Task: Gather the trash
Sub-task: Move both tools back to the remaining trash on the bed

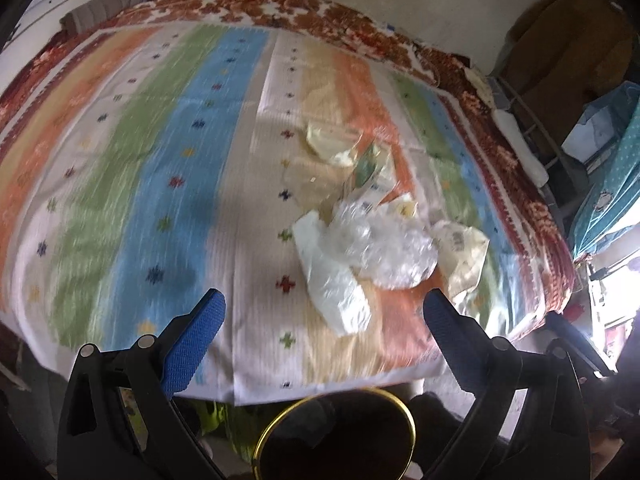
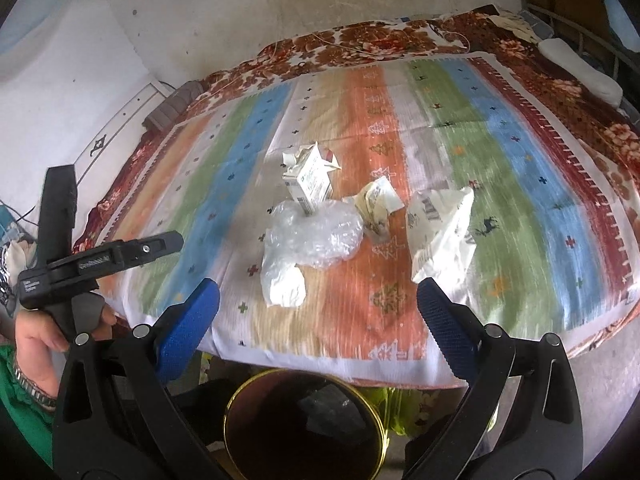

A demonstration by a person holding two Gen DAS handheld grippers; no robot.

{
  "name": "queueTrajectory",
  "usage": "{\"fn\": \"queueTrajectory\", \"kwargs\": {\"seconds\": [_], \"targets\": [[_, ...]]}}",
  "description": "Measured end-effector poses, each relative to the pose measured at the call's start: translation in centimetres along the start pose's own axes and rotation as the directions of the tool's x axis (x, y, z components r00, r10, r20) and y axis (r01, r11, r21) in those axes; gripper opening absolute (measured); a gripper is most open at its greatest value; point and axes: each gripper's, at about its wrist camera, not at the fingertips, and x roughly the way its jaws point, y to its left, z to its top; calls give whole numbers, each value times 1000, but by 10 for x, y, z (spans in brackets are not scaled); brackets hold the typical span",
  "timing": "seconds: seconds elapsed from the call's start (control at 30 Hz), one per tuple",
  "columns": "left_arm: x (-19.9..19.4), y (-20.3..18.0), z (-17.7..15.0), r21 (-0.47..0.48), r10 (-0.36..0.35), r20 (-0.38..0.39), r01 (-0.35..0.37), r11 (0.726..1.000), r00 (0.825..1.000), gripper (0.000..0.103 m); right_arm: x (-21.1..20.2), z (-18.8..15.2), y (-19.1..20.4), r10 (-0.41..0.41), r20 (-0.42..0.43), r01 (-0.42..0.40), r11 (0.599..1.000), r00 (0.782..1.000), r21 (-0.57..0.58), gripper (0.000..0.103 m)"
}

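- Trash pile point(image 2: 316, 220) mid-bed point(image 2: 520, 184), far of both grippers; bin point(image 2: 304, 424) below near edge.
- Right gripper point(image 2: 318, 300) nearer; white bag point(image 2: 284, 284) straight ahead, long axis near-far.
- Left gripper point(image 1: 324, 308) and right: fingers wide, empty.

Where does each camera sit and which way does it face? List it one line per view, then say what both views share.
Left wrist: rides the left gripper, jaws open, above the bin, looking across the striped bedspread at the trash.
Right wrist: rides the right gripper, jaws open, facing the same bed; the person's left hand shows at left.
Shared: bedspread, bin, clear plastic wrap, white bag.
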Motion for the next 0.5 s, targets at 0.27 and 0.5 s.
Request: {"fn": "queueTrajectory", "kwargs": {"seconds": [0.27, 0.5], "targets": [[2, -7, 23, -3, -43, 65, 44, 999, 997, 97, 34, 12, 3, -17, -12, 16, 999, 1000, -34, 90], [12, -18, 33, -13, -52, 91, 53, 999, 995, 96, 67, 16, -11, 22, -58, -21, 1000, 998, 23, 78]]}}
